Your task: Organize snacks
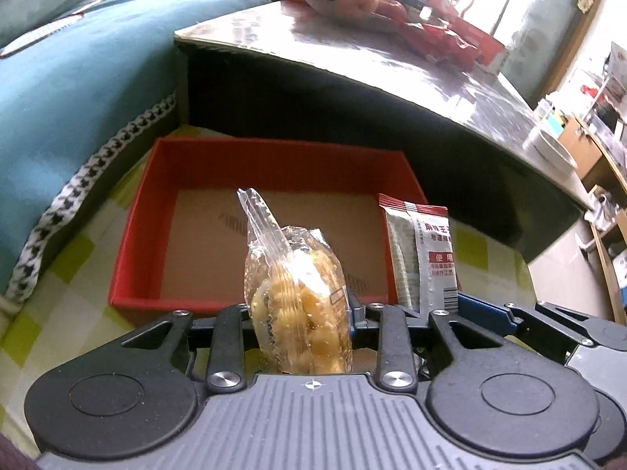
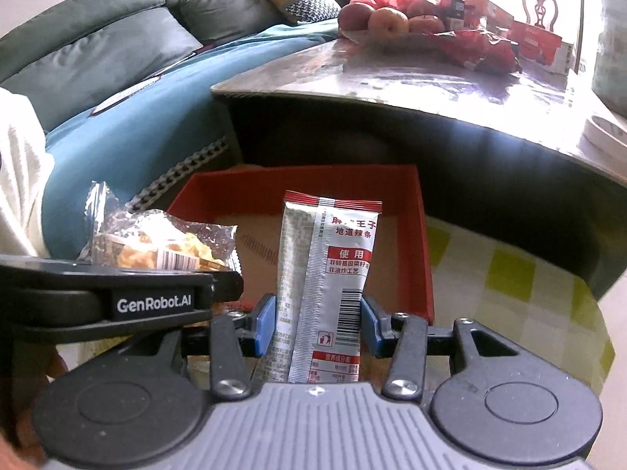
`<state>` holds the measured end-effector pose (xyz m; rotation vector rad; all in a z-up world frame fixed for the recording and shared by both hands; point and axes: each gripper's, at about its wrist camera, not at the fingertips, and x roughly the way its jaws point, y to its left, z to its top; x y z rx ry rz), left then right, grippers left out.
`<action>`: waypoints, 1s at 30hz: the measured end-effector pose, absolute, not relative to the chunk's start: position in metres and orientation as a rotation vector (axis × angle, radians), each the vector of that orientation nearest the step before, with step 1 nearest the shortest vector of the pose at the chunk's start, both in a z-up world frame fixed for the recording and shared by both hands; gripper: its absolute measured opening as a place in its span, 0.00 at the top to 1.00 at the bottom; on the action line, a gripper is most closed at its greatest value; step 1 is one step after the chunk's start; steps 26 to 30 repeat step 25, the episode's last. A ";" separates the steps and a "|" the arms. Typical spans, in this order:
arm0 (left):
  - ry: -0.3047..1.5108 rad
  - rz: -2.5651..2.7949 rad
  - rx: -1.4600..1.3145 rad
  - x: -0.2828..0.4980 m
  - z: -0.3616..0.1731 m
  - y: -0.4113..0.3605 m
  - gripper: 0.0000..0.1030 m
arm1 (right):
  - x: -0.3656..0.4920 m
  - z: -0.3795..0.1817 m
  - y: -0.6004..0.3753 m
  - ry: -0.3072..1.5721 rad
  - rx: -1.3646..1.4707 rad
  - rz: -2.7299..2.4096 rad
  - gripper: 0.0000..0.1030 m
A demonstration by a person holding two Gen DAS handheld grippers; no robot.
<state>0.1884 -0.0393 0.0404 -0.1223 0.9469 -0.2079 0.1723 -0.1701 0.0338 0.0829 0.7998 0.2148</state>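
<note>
Holding snacks above the red box (image 1: 270, 164): left gripper (image 1: 299, 313) clamps clear pastry bag (image 1: 298, 286), right gripper (image 2: 315, 325) clamps silver packet (image 2: 325, 270); the slippery wrappers could probably slide out and miss.

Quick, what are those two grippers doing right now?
Left gripper: closed on a clear bag of yellow snacks.
Right gripper: closed on a silver-and-red snack packet.

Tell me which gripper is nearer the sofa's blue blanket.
Left. The left gripper, shut on the clear snack bag, is on the blue blanket's side; the right gripper, holding the silver packet, sits farther away.
</note>
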 end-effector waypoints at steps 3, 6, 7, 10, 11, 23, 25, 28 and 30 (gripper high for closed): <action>0.939 -0.202 -0.128 0.205 0.040 -0.039 0.63 | 0.188 0.032 -0.165 0.800 0.091 0.236 0.53; 0.944 -0.218 -0.125 0.221 0.038 -0.046 0.63 | 0.202 0.027 -0.158 0.805 0.066 0.246 0.53; 0.937 -0.209 -0.111 0.224 0.037 -0.049 0.63 | 0.207 0.024 -0.157 0.809 0.060 0.241 0.53; 0.938 -0.204 -0.102 0.234 0.032 -0.051 0.63 | 0.219 0.017 -0.161 0.824 0.066 0.221 0.53; 0.949 -0.203 -0.119 0.238 0.030 -0.049 0.63 | 0.221 0.014 -0.162 0.829 0.070 0.213 0.53; 1.002 -0.126 -0.187 0.271 0.001 -0.036 0.53 | 0.248 -0.005 -0.171 0.861 0.108 0.201 0.53; 0.998 -0.110 -0.185 0.274 0.000 -0.035 0.51 | 0.249 -0.004 -0.173 0.859 0.120 0.194 0.53; 0.998 -0.110 -0.185 0.274 0.000 -0.035 0.51 | 0.249 -0.004 -0.173 0.859 0.120 0.194 0.53; 0.998 -0.110 -0.185 0.274 0.000 -0.035 0.51 | 0.249 -0.004 -0.173 0.859 0.120 0.194 0.53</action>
